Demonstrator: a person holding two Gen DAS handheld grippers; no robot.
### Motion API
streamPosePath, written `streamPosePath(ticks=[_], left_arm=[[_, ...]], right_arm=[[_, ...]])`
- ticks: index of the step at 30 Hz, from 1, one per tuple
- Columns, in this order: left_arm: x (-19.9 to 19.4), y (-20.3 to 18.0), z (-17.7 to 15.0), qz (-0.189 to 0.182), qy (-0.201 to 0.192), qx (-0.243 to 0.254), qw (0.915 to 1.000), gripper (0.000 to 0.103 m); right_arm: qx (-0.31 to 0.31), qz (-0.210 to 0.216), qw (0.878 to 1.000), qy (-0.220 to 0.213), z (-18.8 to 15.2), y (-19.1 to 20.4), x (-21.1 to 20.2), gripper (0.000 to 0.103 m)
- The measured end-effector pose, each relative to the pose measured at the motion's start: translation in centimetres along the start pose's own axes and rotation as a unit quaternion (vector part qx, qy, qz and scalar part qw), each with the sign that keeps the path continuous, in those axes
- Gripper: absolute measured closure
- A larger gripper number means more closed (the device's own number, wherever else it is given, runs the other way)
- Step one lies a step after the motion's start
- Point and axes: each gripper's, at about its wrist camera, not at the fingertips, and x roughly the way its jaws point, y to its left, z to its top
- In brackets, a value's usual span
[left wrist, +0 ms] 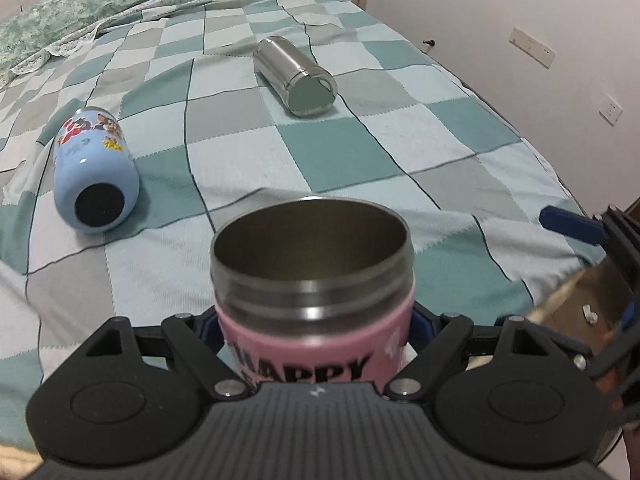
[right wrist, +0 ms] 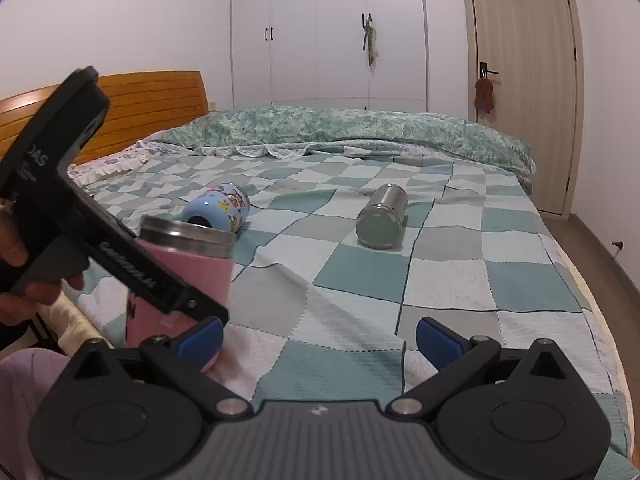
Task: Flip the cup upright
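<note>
Left gripper (left wrist: 316,344) is closed on the pink cup (left wrist: 312,280), its blue pads pressed against the pink sleeve on both sides just below the steel collar. The cup stands mouth-up in the grasp, with the open steel rim toward the camera top and the printed word "HAPPY" partly visible on the sleeve. In the right wrist view the same cup (right wrist: 188,264) appears at the near left edge of the bed (right wrist: 360,280), roughly upright with a slight tilt; whether its base touches the checked quilt (left wrist: 360,152) cannot be told, as the gripper body hides it. Right gripper (right wrist: 320,344) is spread wide and holds nothing, hovering over the near part of the quilt, its blue fingertips (right wrist: 436,344) well apart. Two other vessels lie on their sides farther up the quilt: a blue cartoon-print cup (left wrist: 94,168) to the left, dark base toward the left camera, and a steel cup (left wrist: 296,74) to the right, flat base facing the camera. The two are well apart from each other and from the pink cup. A green floral duvet (right wrist: 360,128) is bunched along the far side of the bed.
</note>
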Motion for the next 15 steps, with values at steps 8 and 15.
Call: streamPosePath(ticks=[8,15], left_arm=[[-4.7,1.0,-0.4,0.015,-0.086,0.015,0.9961,0.000],[-10.7,4.0,-1.6,0.044,-0.158,0.014,0.9863,0.000]], right_arm=[[-0.004,-0.001,1.000,-0.005,1.2,0.6,0.3,0.000],[-0.023,0.000,1.000,-0.014,3.5,4.1,-1.0,0.000]])
